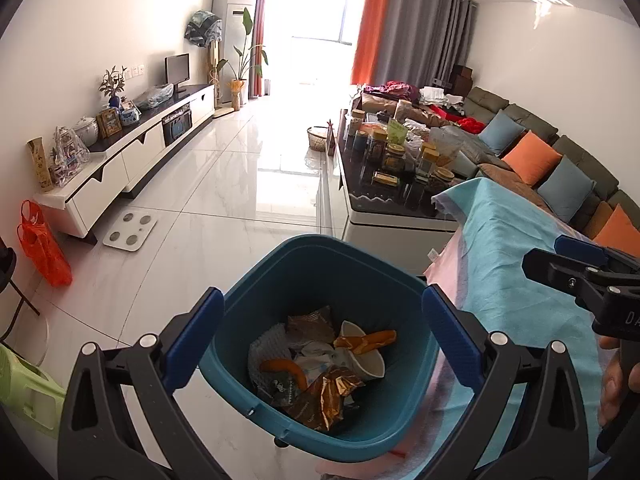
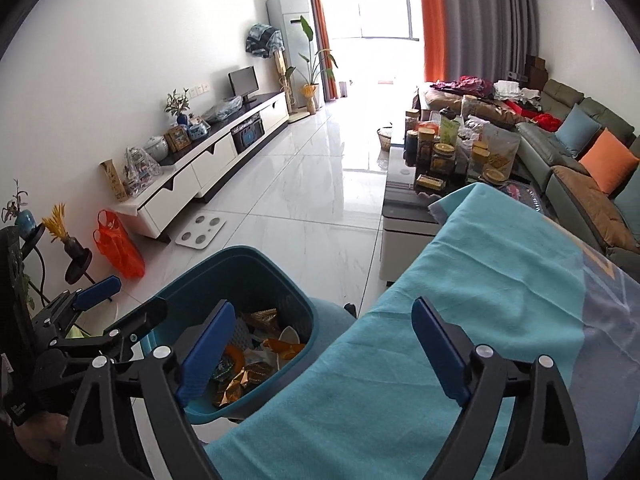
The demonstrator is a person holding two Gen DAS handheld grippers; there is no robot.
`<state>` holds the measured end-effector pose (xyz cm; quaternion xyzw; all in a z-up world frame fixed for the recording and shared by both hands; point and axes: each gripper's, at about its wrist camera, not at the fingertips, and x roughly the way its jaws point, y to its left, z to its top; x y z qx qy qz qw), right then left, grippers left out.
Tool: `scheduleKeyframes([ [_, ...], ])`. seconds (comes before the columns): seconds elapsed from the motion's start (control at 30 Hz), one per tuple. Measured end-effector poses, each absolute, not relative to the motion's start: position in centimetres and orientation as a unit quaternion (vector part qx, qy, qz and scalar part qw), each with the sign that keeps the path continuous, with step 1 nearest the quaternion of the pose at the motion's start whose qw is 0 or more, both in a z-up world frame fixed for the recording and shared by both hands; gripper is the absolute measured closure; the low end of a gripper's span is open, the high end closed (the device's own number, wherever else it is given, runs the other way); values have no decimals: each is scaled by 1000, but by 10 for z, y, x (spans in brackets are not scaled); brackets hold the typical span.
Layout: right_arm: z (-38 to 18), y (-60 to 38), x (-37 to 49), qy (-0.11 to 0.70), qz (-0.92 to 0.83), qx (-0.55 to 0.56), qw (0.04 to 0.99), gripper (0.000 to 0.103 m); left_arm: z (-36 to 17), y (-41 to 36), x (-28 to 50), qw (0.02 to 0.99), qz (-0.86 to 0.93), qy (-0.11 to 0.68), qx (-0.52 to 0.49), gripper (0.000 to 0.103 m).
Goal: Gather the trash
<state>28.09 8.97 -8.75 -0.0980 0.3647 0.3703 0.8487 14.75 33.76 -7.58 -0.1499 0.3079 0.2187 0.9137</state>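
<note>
The left wrist camera looks steeply down, close above the blue bin point(image 1: 320, 276). The right wrist camera looks from beside it; both share the bin.

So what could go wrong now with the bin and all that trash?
The bin stands tight against the cloth-covered table, so a knock from the left gripper could tip it onto the shiny floor. The broken white bowl inside looks sharp. The trash lies loosely piled, so wrappers could spill out.

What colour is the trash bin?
Dark teal blue trash bin; clearest in the left wrist view.
</note>
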Motion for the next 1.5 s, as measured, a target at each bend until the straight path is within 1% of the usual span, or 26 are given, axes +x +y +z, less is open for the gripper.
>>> scheduleKeyframes([
  [0.1,-78,71,277,347,359,-83,862,7,-58,321,145,924,203,291,-143,6],
  [0.27,-65,31,269,318,328,-69,887,7,-31,286,143,938,175,268,-130,6],
  [0.6,-50,-64,249,263,243,-40,933,7,4,196,145,961,113,233,-101,6],
  [0.83,-48,-140,228,241,170,-12,955,7,17,134,148,971,63,221,-72,6],
  [1.07,-47,-190,204,211,115,1,971,7,25,82,137,979,30,194,-55,6],
  [1.5,-47,-235,138,154,58,28,986,7,28,23,96,989,-16,145,-32,6],
])
